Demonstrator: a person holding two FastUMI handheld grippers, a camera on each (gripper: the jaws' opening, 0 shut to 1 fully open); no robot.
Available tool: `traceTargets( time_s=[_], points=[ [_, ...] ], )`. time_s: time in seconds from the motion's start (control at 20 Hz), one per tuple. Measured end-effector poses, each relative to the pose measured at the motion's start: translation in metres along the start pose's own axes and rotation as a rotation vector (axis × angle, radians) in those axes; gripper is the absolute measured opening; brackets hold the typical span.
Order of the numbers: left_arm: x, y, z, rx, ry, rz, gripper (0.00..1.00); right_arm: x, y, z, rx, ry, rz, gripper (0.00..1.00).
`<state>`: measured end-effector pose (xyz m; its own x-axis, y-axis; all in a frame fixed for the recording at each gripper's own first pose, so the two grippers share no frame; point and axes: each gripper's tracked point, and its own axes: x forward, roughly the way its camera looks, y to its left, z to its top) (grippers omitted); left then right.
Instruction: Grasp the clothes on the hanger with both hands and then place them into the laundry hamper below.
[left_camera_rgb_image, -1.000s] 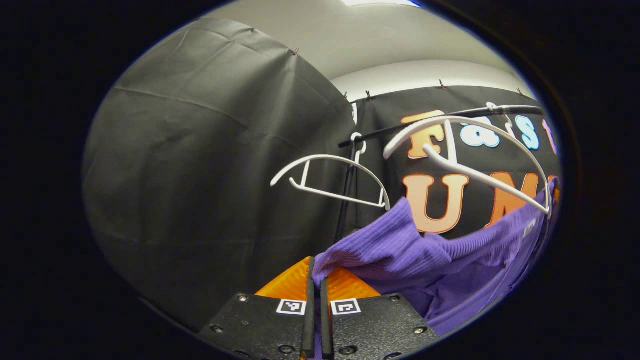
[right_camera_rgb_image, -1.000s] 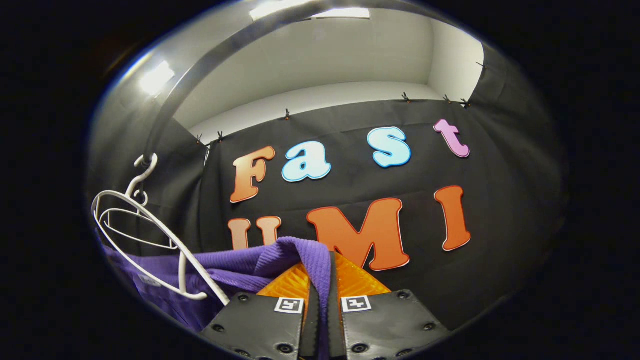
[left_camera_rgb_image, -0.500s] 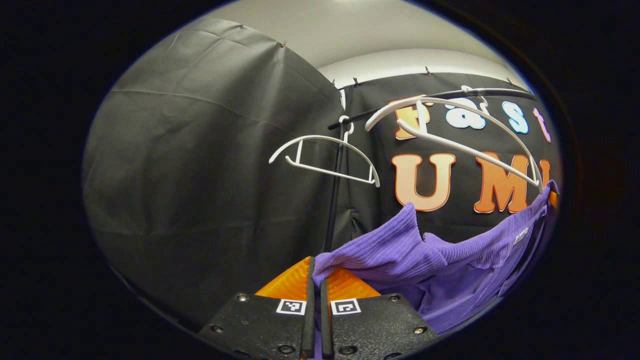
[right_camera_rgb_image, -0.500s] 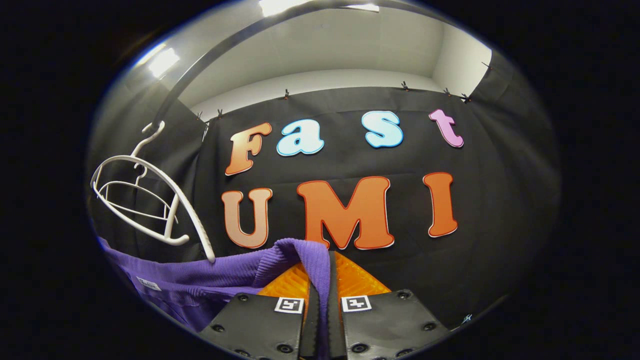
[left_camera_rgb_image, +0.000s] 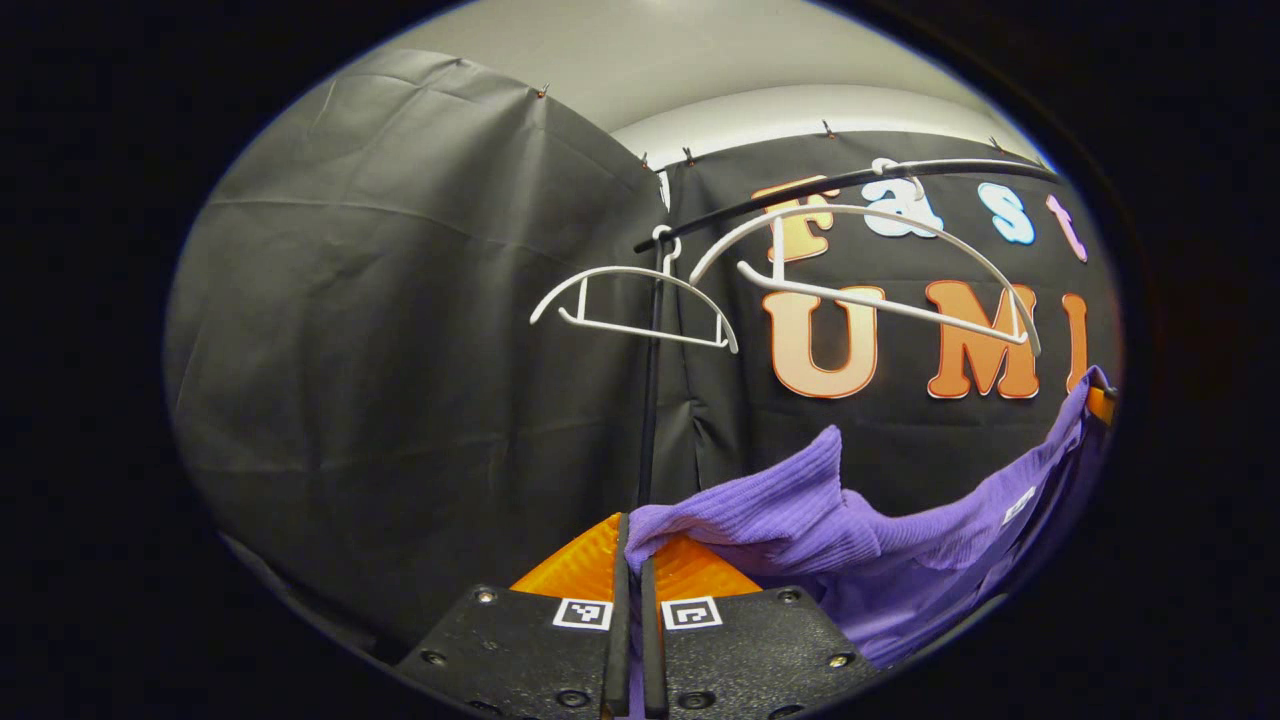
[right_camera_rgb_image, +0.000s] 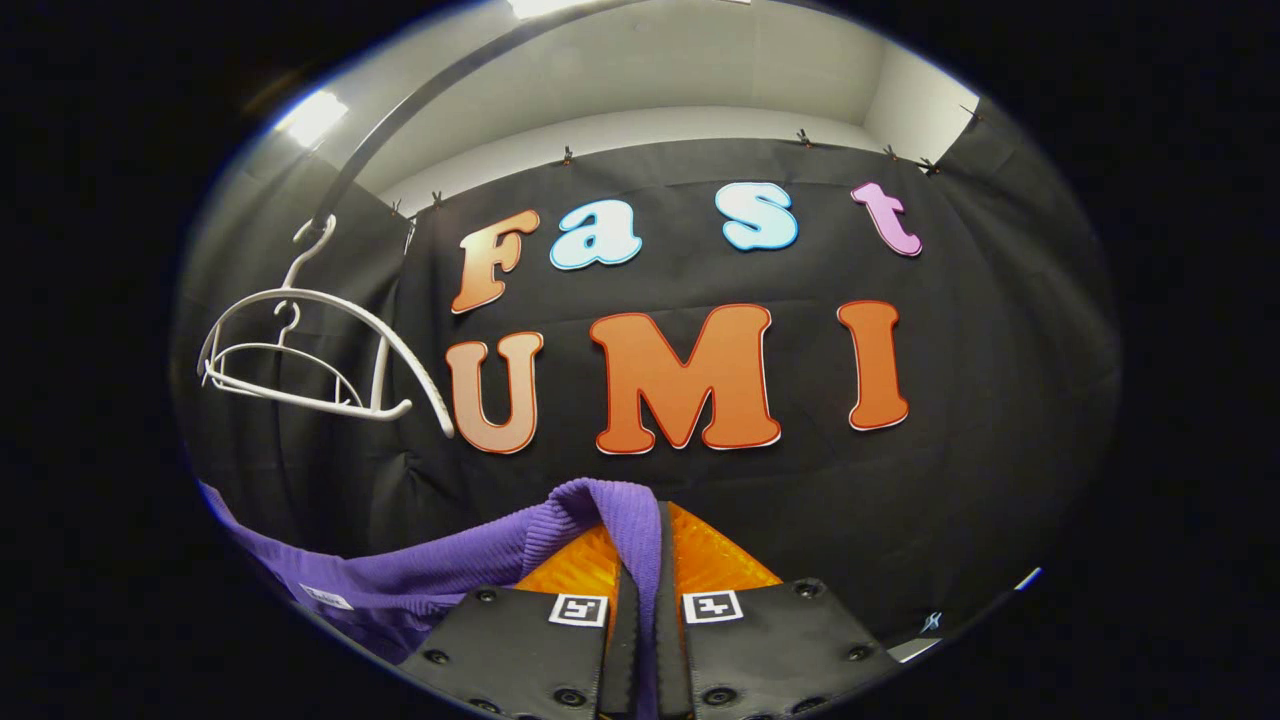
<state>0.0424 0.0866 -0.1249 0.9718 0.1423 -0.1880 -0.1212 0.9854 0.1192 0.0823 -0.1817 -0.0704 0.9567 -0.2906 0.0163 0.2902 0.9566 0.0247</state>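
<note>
Two tools, left (left_camera_rgb_image: 630, 560) and right (right_camera_rgb_image: 645, 560), each pinch one purple garment (left_camera_rgb_image: 900, 560) below two bare hangers (left_camera_rgb_image: 630, 300) on a rail (left_camera_rgb_image: 850, 182).

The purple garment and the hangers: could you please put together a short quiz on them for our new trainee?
1. True or false: the purple garment hangs on the nearer white hanger.
2. Multiple choice: what holds the garment? A) the left gripper alone; B) the right gripper alone; C) both grippers.
3. Fill in: the farther white hanger hangs from the black ____.

Key
1. False: both hangers are bare, and the garment sags below them.
2. C: each gripper's fingers are shut on a fold of the purple cloth.
3. rail.
</note>
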Motion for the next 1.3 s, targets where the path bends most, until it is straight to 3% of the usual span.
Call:
traceTargets(
  time_s=[0.2,0.25,0.45,0.6,0.8,1.1,1.3],
  points=[
    [-0.011,-0.018,-0.025,-0.03,0.069,-0.058,0.05,-0.021,0.039,-0.017,0.02,0.075,0.147,0.18],
    [-0.012,-0.025,-0.03,-0.026,0.082,-0.069,0.05,-0.025,0.047,-0.021,0.022,0.086,0.179,0.14],
    [-0.008,-0.06,-0.047,-0.038,0.134,-0.136,0.07,-0.034,0.083,-0.047,0.038,0.168,0.285,0.14],
    [-0.011,-0.087,-0.069,-0.084,0.202,-0.181,0.05,-0.039,0.116,-0.071,0.069,0.23,0.363,0.18],
    [-0.013,-0.119,-0.104,-0.17,0.31,-0.23,0.05,-0.063,0.158,-0.112,0.071,0.351,0.494,0.14],
    [-0.033,-0.144,-0.185,-0.134,0.533,-0.235,0.05,-0.094,0.183,-0.187,0.066,0.558,0.567,0.14],
    [-0.048,-0.163,-0.226,-0.127,0.667,-0.287,0.06,-0.118,0.18,-0.242,0.07,0.714,0.532,0.14]
  ],
)
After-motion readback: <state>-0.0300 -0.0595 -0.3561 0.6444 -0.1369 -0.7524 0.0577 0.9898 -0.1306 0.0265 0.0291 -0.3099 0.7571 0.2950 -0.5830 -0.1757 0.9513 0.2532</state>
